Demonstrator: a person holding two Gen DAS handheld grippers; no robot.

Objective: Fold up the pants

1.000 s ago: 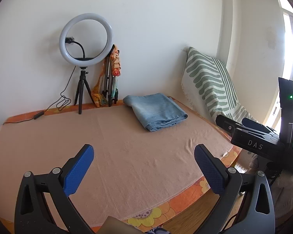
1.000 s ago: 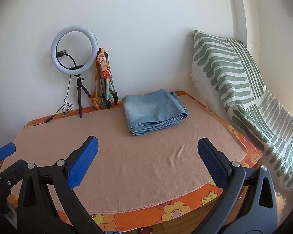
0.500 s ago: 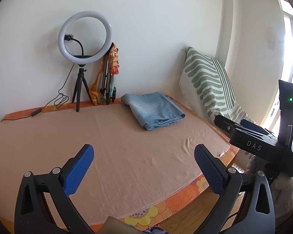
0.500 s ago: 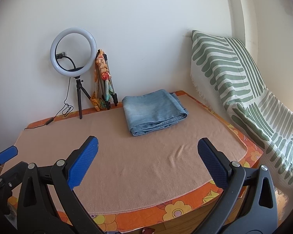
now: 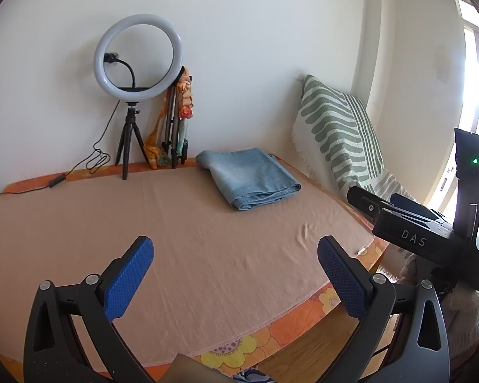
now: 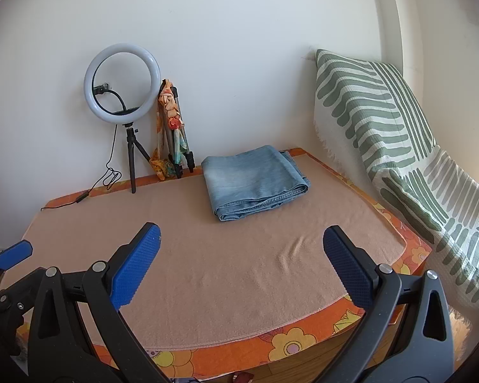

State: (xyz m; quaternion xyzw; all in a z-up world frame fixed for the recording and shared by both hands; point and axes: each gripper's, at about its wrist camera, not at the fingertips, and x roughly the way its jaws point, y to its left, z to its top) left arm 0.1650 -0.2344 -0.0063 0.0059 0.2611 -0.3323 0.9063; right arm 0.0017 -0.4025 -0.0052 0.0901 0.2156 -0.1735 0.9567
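Observation:
Light blue jeans (image 5: 250, 177) (image 6: 255, 180) lie folded into a flat rectangle at the far right of the table, on a peach cloth (image 5: 188, 239) (image 6: 226, 261). My left gripper (image 5: 236, 274) hangs over the table's near edge, open and empty, well short of the jeans. My right gripper (image 6: 241, 266) is likewise open and empty above the near edge. In the left wrist view the right gripper's black body (image 5: 431, 233) shows at the right. One blue fingertip (image 6: 14, 253) of the left gripper shows at the left edge of the right wrist view.
A ring light on a tripod (image 5: 134, 95) (image 6: 124, 102) and a folded tripod with a colourful scarf (image 5: 178, 121) (image 6: 172, 134) stand against the back wall. A green-striped throw (image 5: 338, 134) (image 6: 399, 146) covers a seat on the right. An orange floral tablecloth (image 6: 290, 341) edges the table.
Both grippers have drawn back a little and tilted slightly; the table and jeans sit a bit farther off. The jeans have not moved. Both grippers stay open.

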